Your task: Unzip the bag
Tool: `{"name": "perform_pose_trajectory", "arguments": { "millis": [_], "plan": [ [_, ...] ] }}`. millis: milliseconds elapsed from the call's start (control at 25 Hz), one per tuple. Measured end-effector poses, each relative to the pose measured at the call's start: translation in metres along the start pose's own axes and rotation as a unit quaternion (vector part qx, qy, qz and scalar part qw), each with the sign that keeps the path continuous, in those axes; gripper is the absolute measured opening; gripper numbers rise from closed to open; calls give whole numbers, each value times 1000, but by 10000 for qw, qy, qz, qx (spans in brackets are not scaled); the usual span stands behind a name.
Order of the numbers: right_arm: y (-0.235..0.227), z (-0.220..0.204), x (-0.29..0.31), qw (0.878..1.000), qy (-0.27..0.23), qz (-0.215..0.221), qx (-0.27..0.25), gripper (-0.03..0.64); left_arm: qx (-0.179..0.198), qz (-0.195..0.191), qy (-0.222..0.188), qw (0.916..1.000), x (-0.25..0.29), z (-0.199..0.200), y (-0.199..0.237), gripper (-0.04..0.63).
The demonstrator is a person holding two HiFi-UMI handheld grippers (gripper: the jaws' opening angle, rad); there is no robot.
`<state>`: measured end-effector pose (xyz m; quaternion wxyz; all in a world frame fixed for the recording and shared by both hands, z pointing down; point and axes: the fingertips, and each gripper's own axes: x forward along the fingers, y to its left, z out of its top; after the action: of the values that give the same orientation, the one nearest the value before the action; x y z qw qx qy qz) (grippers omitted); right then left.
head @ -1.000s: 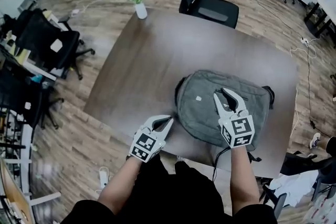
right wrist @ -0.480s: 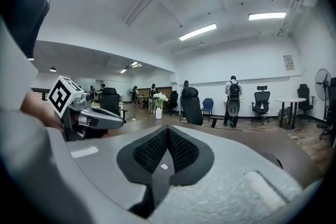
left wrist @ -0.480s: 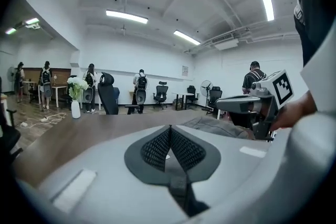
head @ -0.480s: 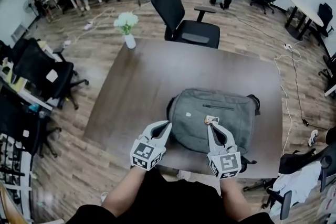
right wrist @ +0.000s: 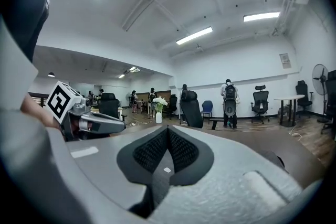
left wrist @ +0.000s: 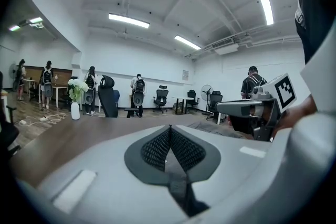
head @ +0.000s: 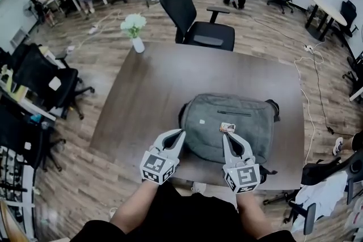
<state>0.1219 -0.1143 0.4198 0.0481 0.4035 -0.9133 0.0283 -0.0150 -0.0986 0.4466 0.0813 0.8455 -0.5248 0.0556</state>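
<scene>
A grey bag (head: pixel 232 122) lies flat on the brown table (head: pixel 153 93), towards its near right side. A small brownish tag (head: pixel 227 127) sits on the bag's top, near its front edge. My right gripper (head: pixel 223 136) points at the bag's front edge just below that tag, shut with nothing visible between its pads (right wrist: pixel 168 128). My left gripper (head: pixel 181 132) is level with the bag's near left corner, also shut and empty (left wrist: pixel 169 127). The left gripper view shows the right gripper (left wrist: pixel 252 108) beside the bag (left wrist: pixel 207 127).
A white vase of flowers (head: pixel 135 28) stands at the table's far left corner. A black office chair (head: pixel 195 14) is pushed up to the far side. More chairs (head: pixel 42 79) and cables crowd the floor on the left. People stand at the room's far end.
The right gripper stood open over the bag's middle; it has drawn back to the bag's near edge and shut. The left gripper has barely moved. The head view has tilted up.
</scene>
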Motion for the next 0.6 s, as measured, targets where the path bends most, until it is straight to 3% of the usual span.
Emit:
{"name": "perform_pose_trajectory", "arguments": {
  "millis": [600],
  "plan": [
    [-3, -22, -1, 9997, 197, -73, 105, 2, -29, 49, 197, 9998, -3, -19, -6, 17]
  ]
}}
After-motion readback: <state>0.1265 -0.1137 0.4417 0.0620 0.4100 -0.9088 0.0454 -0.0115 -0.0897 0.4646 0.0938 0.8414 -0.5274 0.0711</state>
